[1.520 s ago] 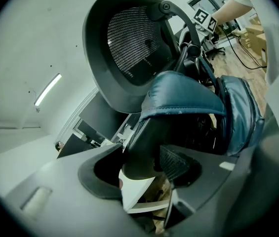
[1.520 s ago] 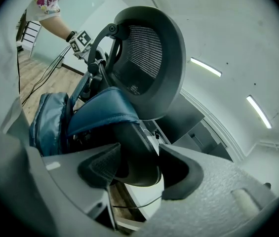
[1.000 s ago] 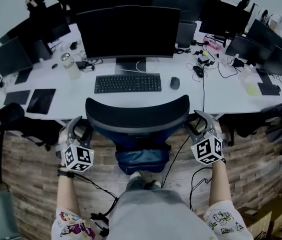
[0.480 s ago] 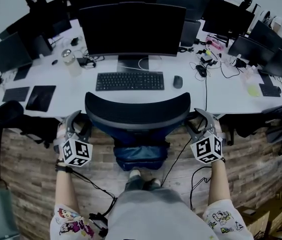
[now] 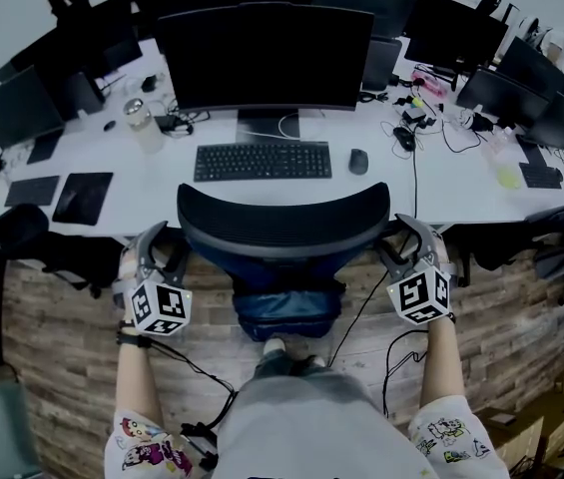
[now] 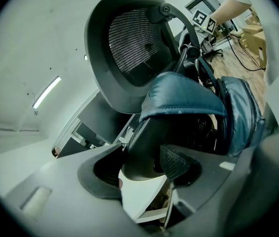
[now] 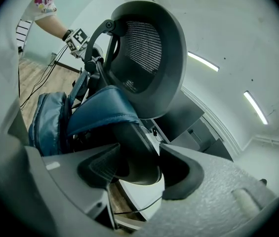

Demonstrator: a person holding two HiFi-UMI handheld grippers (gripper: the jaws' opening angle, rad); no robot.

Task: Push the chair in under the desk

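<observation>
An office chair (image 5: 283, 223) is seen from above at the near edge of a long white desk (image 5: 162, 183), its curved mesh backrest lined up with the keyboard (image 5: 263, 161) and the large dark monitor (image 5: 262, 53) beyond. In the head view the top of the backrest overlaps the desk's near edge; how far the seat reaches beneath it cannot be made out.

The chair is flanked by two hand-held tools. The left gripper (image 5: 165, 250) is set at the chair's left side, and in its own view its jaws are closed around the rounded end of the left armrest (image 6: 149, 142), with a pad on each side of it. The right gripper (image 5: 401, 247) is placed likewise at the right, and the right armrest (image 7: 134, 152) is clasped between its two pads.

A blue padded item (image 5: 286, 312), whose kind cannot be told, is seen below the backrest, between the two armrests. A mouse (image 5: 358, 161) lies just right of the keyboard. Further monitors, cables and small items are spread along the desk to both sides, and a wood-patterned floor (image 5: 52, 327) is shown beneath the chair.
</observation>
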